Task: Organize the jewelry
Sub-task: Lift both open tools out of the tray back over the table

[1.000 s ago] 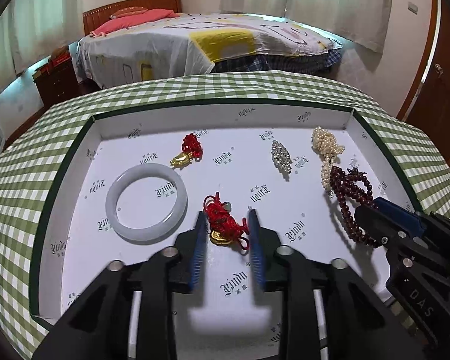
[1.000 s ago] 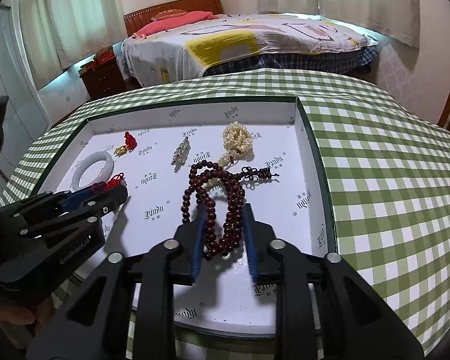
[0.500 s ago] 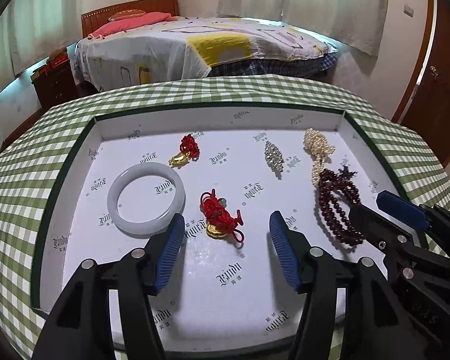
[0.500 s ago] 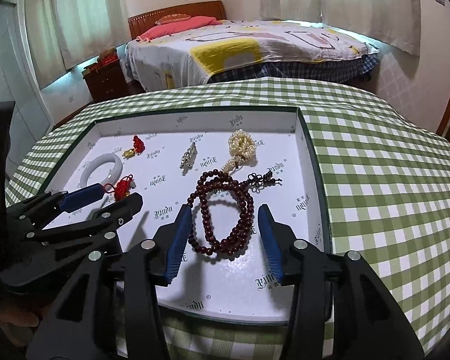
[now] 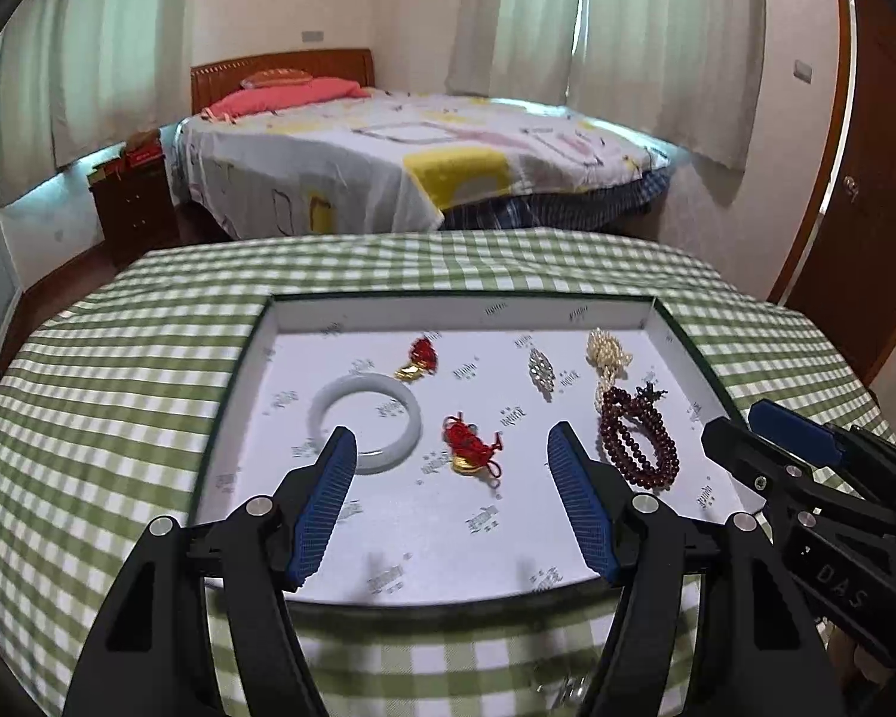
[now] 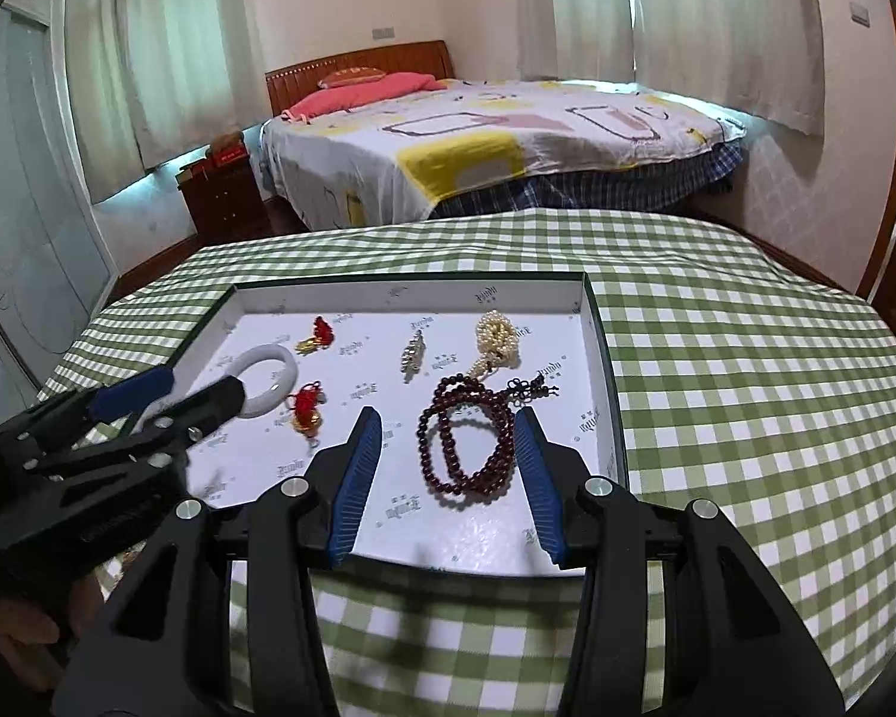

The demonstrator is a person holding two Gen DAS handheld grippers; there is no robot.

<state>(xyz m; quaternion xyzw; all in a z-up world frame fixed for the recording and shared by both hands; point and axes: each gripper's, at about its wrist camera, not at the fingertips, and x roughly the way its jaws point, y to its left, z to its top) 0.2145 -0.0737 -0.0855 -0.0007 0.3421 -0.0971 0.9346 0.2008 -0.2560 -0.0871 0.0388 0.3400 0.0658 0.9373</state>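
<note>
A white tray [image 5: 460,313] on the checked tablecloth holds a jade bangle [image 5: 322,412], two red-cord gold charms [image 5: 469,448] [image 5: 421,355], a silver brooch [image 5: 540,367], a pearl strand [image 5: 606,352] and a dark red bead bracelet [image 5: 633,448]. My left gripper [image 5: 451,430] hovers above the nearer charm, its jaws opening, nothing between them. My right gripper [image 6: 447,412] hangs open above the bead bracelet [image 6: 466,487], clear of it. Each gripper shows in the other's view: the right gripper [image 5: 735,418] at the right, the left gripper [image 6: 203,382] at the left.
The green-checked table [image 6: 746,394] extends well to the right of the tray. Behind it stand a bed [image 5: 418,167], a dark nightstand [image 5: 137,203] and a wooden door [image 5: 866,149]. A hand [image 6: 24,633] shows at the lower left.
Both grippers let go, opened and rose back from the tray. The red charm and the bead bracelet now lie free on the tray floor.
</note>
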